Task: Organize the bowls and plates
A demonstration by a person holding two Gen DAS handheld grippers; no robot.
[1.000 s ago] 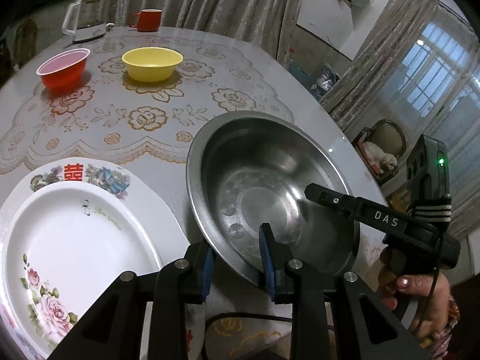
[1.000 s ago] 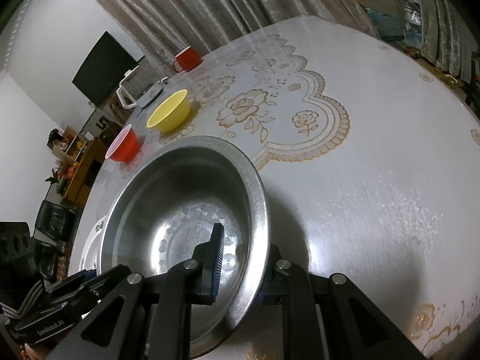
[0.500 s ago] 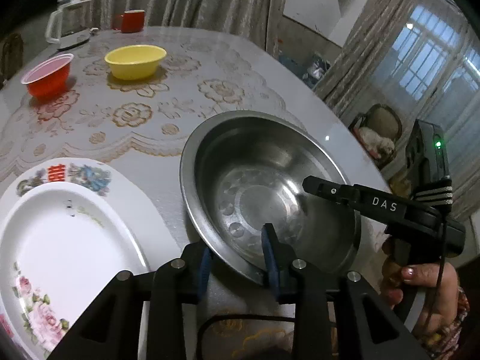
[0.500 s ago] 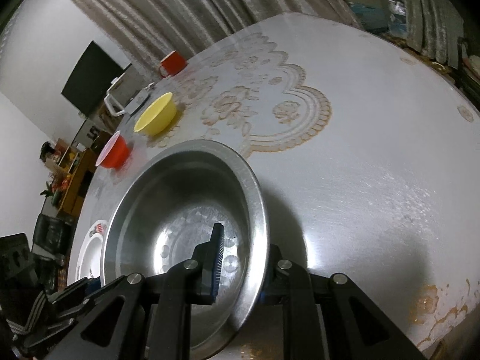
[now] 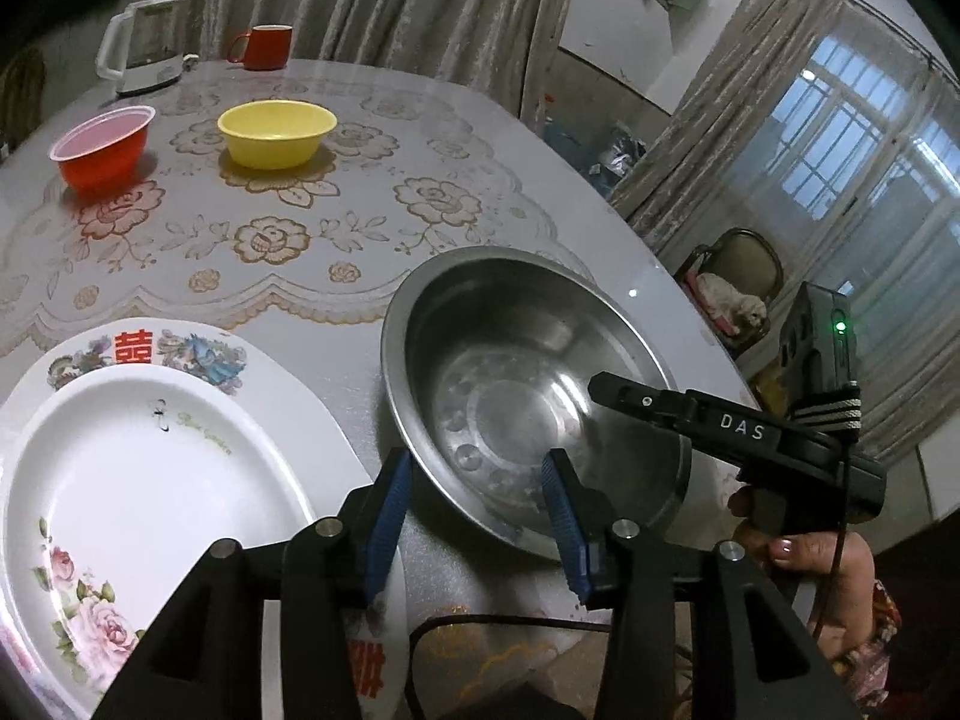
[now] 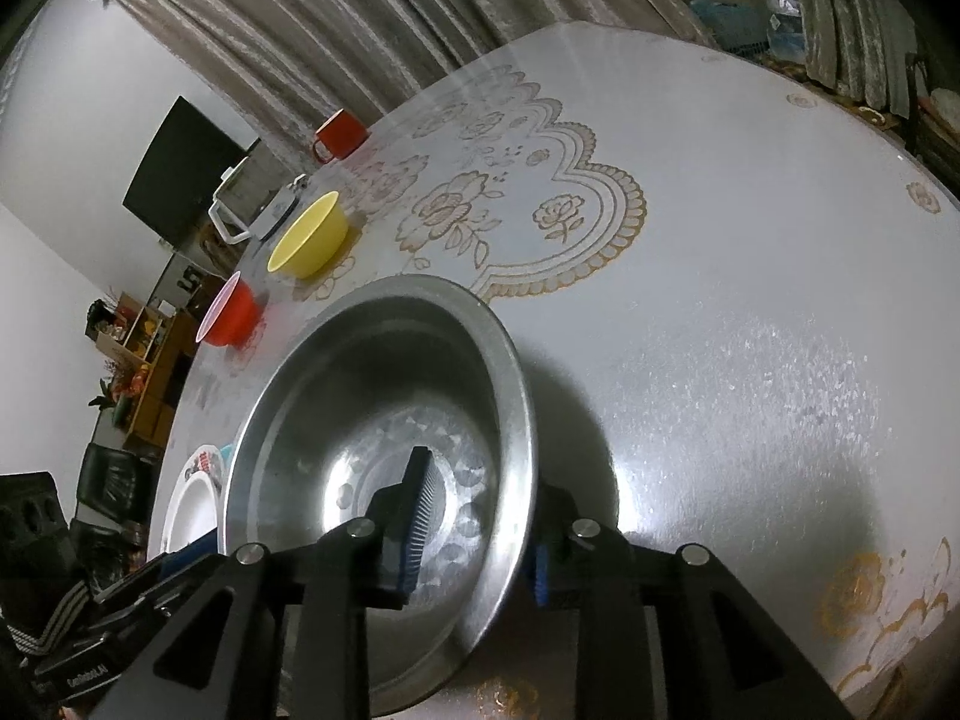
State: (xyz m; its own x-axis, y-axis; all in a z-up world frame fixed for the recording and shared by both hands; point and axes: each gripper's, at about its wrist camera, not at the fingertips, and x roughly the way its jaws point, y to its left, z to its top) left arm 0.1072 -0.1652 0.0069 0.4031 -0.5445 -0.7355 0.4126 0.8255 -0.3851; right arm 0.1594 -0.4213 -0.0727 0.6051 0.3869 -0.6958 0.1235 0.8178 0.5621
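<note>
Floral tablecloth under everything; my wide, shallow steel bowl sits beside the flowered white plates. Left tongs and right tongs both opening, straddling its rim, pads clear. Light, stiff, slippery: take the rim.

Red mug, white kettle beside curtain.

Opening tool — astride steel bowl
</note>
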